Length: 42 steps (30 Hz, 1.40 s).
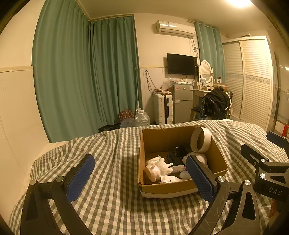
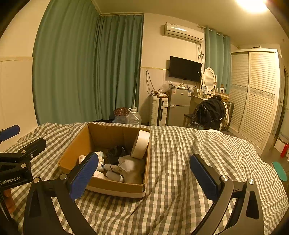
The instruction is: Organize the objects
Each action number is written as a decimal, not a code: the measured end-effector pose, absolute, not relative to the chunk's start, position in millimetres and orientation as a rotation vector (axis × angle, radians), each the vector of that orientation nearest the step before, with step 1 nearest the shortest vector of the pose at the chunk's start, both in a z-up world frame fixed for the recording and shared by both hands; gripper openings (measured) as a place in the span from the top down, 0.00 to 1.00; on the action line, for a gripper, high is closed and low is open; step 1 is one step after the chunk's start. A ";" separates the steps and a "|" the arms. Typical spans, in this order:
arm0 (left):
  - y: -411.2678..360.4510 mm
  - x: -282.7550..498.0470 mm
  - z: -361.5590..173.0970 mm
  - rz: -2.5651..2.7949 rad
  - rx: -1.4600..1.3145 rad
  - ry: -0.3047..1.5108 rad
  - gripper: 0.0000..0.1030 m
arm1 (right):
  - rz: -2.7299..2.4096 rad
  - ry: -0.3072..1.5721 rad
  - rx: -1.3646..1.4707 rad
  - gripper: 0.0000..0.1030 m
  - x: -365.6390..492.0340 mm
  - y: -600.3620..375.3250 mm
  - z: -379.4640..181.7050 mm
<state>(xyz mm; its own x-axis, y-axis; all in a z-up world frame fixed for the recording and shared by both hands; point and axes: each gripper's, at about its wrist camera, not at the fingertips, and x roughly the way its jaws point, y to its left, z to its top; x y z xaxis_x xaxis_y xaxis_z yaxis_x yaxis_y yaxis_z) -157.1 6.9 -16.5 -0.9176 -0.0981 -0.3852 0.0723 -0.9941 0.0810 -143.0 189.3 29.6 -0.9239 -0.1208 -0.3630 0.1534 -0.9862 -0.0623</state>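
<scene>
On the checked bed (image 1: 108, 207) our cardboard box (image 1: 219, 159) holds light, soft clutter and a stiff tape roll (image 1: 200, 140), best pinched by its rim. Left tool (image 1: 140, 178) and right tool (image 2: 144, 178) gape wide, empty.

From my feed, green curtains (image 1: 86, 76) hung at ten o'clock, a louvred wardrobe (image 1: 252, 79) at two, and a ceiling light (image 2: 252, 5), probably, glared overhead.
</scene>
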 end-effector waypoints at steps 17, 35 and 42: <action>5.2 -157.4 -15.9 -2.999 0.608 -0.090 0.00 | -2.948 0.136 0.558 0.02 -144.6 188.7 29.0; 5.3 -157.5 -19.3 -2.987 0.602 -0.100 0.00 | -2.947 0.137 0.560 0.02 -144.0 189.0 28.0; 5.4 -158.0 -19.7 -2.980 0.607 -0.106 0.00 | -2.948 0.140 0.562 0.02 -144.0 189.0 27.3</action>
<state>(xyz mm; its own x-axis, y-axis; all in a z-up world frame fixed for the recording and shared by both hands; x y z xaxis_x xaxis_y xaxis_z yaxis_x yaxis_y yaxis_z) -158.0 5.4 -19.7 -0.9158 -0.1104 -0.3861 0.0827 -0.9927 0.0877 -144.0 189.0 27.3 -0.9209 -0.1174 -0.3718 0.1520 -0.9862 -0.0651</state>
